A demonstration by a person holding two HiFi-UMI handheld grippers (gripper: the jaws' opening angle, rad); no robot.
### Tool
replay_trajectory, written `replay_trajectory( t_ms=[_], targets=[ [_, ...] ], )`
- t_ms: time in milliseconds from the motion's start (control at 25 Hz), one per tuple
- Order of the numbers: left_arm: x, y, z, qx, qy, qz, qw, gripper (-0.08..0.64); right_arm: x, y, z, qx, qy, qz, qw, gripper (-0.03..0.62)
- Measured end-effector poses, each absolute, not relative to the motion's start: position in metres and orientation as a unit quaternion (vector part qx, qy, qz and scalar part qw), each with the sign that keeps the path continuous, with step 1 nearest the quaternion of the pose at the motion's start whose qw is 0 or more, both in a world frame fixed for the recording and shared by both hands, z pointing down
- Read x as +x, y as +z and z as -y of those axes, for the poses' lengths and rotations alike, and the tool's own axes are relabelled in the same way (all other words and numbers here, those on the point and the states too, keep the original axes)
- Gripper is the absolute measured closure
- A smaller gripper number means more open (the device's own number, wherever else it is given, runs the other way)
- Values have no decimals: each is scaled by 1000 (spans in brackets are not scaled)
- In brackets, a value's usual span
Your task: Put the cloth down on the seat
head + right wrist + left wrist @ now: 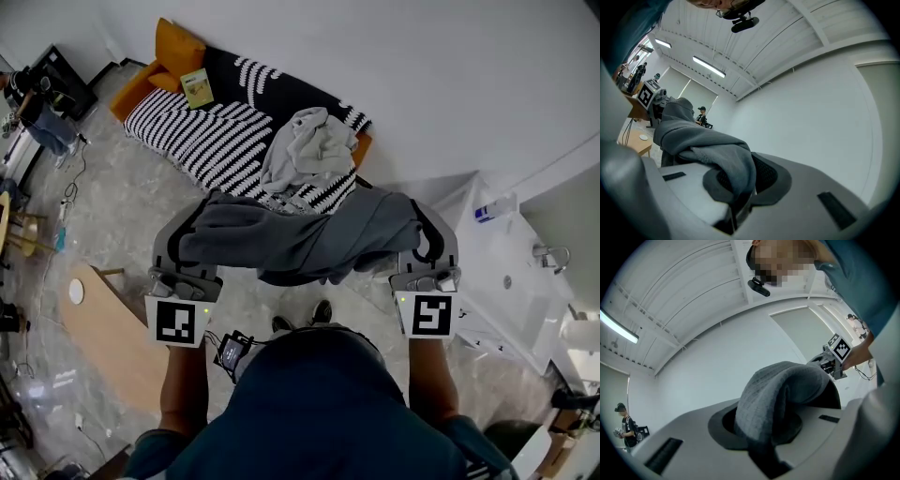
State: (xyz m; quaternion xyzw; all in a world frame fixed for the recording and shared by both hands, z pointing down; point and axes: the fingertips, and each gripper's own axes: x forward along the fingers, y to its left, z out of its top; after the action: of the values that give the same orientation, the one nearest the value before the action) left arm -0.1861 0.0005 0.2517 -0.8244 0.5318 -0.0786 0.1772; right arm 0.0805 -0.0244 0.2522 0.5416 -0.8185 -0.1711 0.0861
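The dark grey cloth (300, 239) hangs stretched across the middle of the frame. One end is pinched tight in the left gripper (185, 251), the other in the right gripper (424, 251). The striped seat (202, 141) lies just above in the frame, with a pale garment (305, 150) heaped on it.

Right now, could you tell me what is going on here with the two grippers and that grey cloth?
A person holds a dark grey cloth stretched between two hand-held grippers. The left gripper and the right gripper are each shut on one end of it. The cloth hangs in the air in front of the striped sofa, not yet set down on the seat. A lighter grey garment lies on the sofa.
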Motion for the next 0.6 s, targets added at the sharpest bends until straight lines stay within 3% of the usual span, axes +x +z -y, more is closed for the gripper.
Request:
replay_trajectory(
  t_ms=[600],
  targets=[
    [-151, 254, 38, -808, -80, -557, 178, 502, 112, 255, 73, 515, -176, 835, 75, 561]
  ],
)
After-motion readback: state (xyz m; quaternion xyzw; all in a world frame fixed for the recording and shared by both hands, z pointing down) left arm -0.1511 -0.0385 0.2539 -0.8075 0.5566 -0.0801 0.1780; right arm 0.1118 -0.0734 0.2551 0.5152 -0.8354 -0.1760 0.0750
